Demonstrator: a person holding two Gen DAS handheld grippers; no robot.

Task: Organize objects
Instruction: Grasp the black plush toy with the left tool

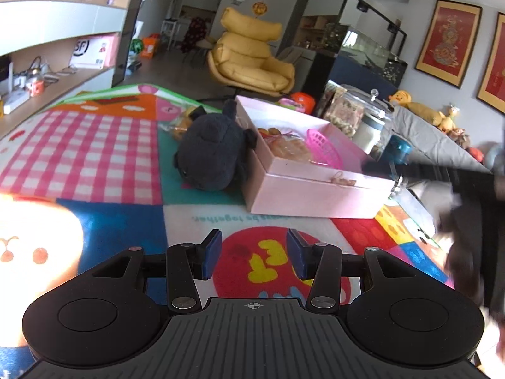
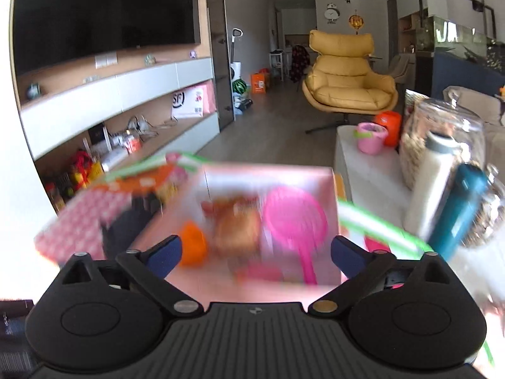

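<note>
1. The left gripper (image 1: 252, 254) hangs low over the play mat (image 1: 104, 154), its blue pads parted and nothing between them; it grips nothing.
2. The right gripper (image 2: 256, 254) is spread wide and empty, poised over the near edge of the pink box (image 2: 315, 170); that view is smeared by motion.
3. Readable writing: upside-down teal lettering on the mat (image 1: 221, 219) ending in "together"; the rest is unclear. A white carton (image 2: 189, 102) on the wall shelf bears a round "SF" mark.
4. The mat, a patchwork of pink gingham, blue, teal and red panels with a green border, covers the floor. Beyond its far edge lies dark flooring.
5. The open pink box sits on the mat's right side. Inside are a pink strainer (image 2: 295, 219), a bag of bread-like pieces (image 2: 236, 230) and an orange toy (image 2: 192, 243).
6. A dark plush toy (image 1: 211, 154) lies on the mat, pressed against the box's left wall.
7. Just beyond the plush, a clear packet of yellow things (image 1: 180, 124) rests on the mat.
8. To the right of the box, a low white ledge (image 2: 372, 173) carries a glass jar (image 2: 442, 132), a white bottle (image 2: 432, 177), a teal flask (image 2: 460, 202) and a small pink pot (image 2: 371, 137).
9. Farther off stand a yellow armchair (image 2: 347, 79), a dark television (image 2: 104, 15) above shelving, a wall clock (image 2: 331, 12), and red framed pictures (image 1: 448, 41).
</note>
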